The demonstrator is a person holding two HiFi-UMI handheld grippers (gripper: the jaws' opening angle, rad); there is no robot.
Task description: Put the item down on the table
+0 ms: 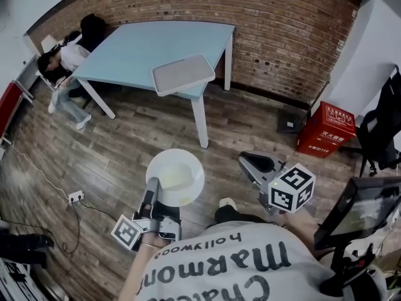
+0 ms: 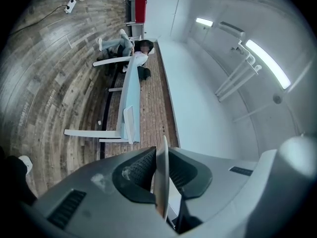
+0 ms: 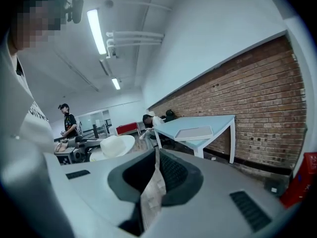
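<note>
A white bowl is gripped by its rim in the left tongs, which are closed on it. It is held over the wooden floor, well short of the blue desk. The right tongs are pressed together with nothing held.

The left tool is held low in front of the chest, well short of the surface. Its jaws point toward the surface and are clamped on the thin rim of a white bowl. The right tool sits beside it, equally far from the surface, with its jaws pressed together and empty. The left forearm and right forearm stay close to the body.
</note>
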